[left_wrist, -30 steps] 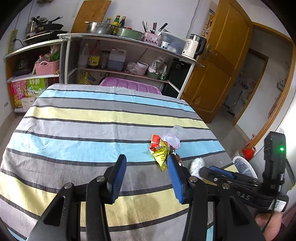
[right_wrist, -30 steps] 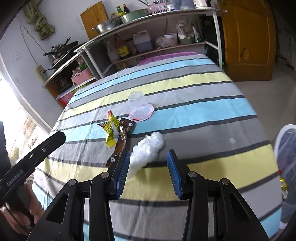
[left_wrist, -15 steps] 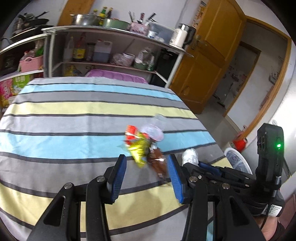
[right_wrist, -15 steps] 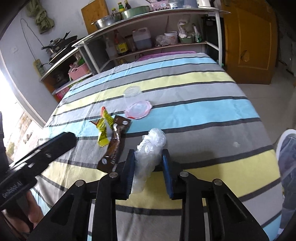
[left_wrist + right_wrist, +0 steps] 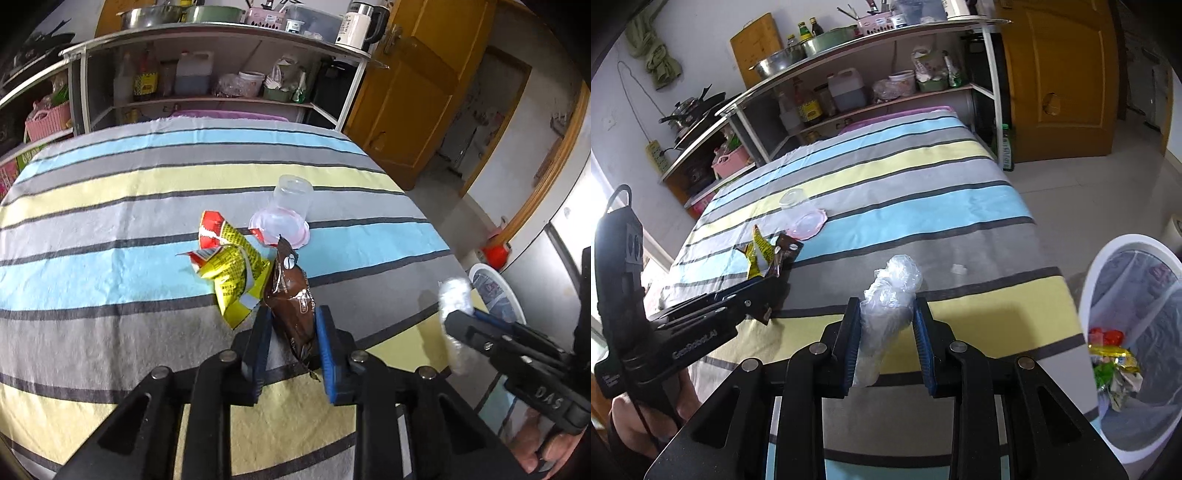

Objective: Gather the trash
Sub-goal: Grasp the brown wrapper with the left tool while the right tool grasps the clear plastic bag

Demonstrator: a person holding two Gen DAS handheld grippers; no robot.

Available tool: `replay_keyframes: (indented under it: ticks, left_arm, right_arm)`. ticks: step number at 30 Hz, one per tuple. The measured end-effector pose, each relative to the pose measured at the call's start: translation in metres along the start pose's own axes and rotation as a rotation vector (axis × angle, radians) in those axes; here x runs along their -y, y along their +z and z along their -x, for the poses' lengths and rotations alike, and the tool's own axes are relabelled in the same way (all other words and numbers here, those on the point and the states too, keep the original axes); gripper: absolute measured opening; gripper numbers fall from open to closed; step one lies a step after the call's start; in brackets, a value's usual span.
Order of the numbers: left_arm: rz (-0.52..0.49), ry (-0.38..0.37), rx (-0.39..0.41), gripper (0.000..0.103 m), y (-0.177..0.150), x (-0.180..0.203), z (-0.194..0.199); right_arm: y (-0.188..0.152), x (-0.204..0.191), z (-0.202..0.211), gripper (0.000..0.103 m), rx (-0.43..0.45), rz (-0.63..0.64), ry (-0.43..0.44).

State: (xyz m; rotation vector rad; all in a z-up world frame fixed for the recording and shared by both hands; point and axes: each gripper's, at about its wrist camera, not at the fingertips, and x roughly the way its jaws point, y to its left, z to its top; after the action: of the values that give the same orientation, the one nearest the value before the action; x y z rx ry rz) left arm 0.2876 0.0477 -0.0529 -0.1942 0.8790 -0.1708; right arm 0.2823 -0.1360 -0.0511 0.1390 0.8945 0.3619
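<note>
The left claw (image 5: 290,332) is closing on the brown wrapper (image 5: 291,295), which stands pinched between its blue pads with its lower end at the cloth. The right claw (image 5: 886,332) is clenched on a wad of clear plastic (image 5: 890,295), held clear of the counter (image 5: 960,206). The yellow wrapper (image 5: 232,273) lies touching the brown one, and a clear cup (image 5: 291,199) rests on its side against a pink lid (image 5: 295,236) just behind.

The likeliest trouble: the brown wrapper is slick and gripped only at its lower part, so a quick lift may let it slide out, or drag the yellow wrapper along and drop it. The pads may also nip the striped cloth and tug it, shifting the cup. The plastic wad is springy and could work loose.

The bin (image 5: 1137,332) stands off the counter's right edge, on the floor and already holding scraps; the way to it looks open. The two claws are near each other, so a crossing move risks a bump.
</note>
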Motion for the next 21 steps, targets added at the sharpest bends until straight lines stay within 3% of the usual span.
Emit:
replay_keyframes:
  ticks: [21]
  left_arm:
    - [-0.109, -0.107, 0.093, 0.022, -0.003, 0.067, 0.053]
  right_arm:
    - [-0.015, 0.032, 0.082, 0.029, 0.123, -0.023, -0.057]
